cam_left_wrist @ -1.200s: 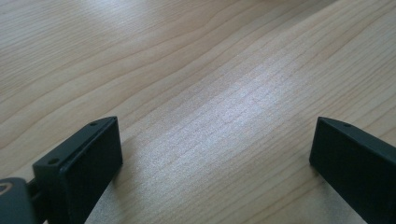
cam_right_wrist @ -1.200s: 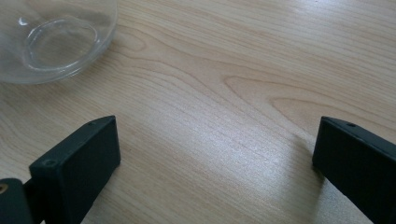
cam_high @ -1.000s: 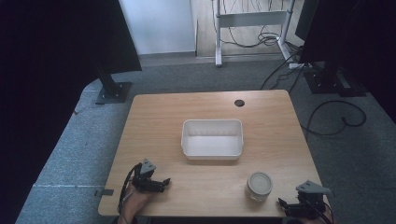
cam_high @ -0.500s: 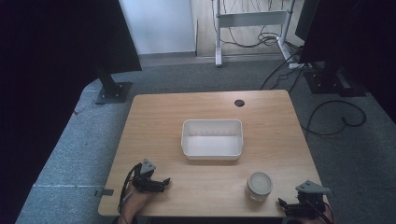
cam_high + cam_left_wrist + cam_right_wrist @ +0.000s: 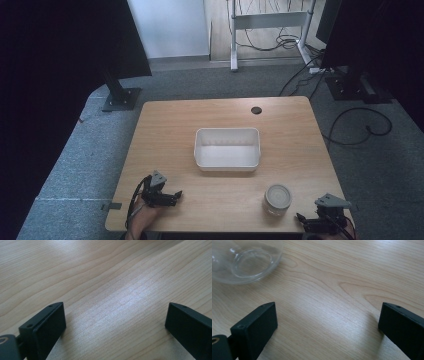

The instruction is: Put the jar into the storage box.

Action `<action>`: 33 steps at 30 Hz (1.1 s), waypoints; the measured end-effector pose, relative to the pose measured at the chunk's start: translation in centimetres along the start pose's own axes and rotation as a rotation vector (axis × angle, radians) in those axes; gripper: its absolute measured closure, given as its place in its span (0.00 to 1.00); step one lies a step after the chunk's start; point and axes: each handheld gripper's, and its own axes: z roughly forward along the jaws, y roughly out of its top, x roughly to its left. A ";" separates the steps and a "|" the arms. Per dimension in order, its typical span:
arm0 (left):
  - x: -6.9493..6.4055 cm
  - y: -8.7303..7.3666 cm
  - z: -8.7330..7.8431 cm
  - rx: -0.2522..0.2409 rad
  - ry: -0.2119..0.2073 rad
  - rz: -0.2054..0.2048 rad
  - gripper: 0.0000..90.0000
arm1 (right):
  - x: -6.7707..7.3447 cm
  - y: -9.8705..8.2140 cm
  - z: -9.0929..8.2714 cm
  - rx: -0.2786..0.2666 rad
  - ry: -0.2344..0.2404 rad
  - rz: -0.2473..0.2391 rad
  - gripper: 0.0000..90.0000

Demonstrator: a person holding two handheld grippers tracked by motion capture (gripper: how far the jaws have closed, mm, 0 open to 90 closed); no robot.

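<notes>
- Right gripper point(image 5: 306, 222) at near table edge, jaws wide apart, nothing between.
- Left gripper point(image 5: 172, 196) same: jaws spread over bare light wooden table point(image 5: 165, 130).
- Round clear glass jar point(image 5: 277, 198) just left of right gripper, not touching.
- White rectangular plastic tub point(image 5: 227, 149) beyond both, mid-table.

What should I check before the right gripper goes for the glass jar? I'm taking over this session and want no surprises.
1. Right gripper open: ok, its jaws stand wide apart over bare wood.
2. Glass jar upright and free: ok, it stands alone on the table, apart from both grippers.
3. Path from the right gripper to the jar: ok, bare wood between them.
4. White bin ready to receive: ok, it looks empty, beyond the jar at the table's middle.
5. Left gripper out of the way: ok, open, at the near left.
6. Jar contents or lid: cannot tell.
</notes>
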 end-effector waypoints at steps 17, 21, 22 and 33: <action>-0.1 0.0 0.0 -0.001 0.004 -0.007 0.04 | 1.3 1.2 -1.5 -0.064 0.042 -0.033 0.03; -0.1 0.0 0.0 0.001 0.008 -0.010 0.03 | 1.8 1.6 -1.7 -0.078 0.055 -0.049 0.02; -0.2 0.0 0.1 0.001 0.009 -0.011 0.03 | 1.9 1.7 -1.7 -0.080 0.058 -0.052 0.02; -0.2 0.1 0.1 0.001 0.017 -0.018 0.03 | 3.4 2.8 -1.6 -0.119 0.118 -0.099 0.02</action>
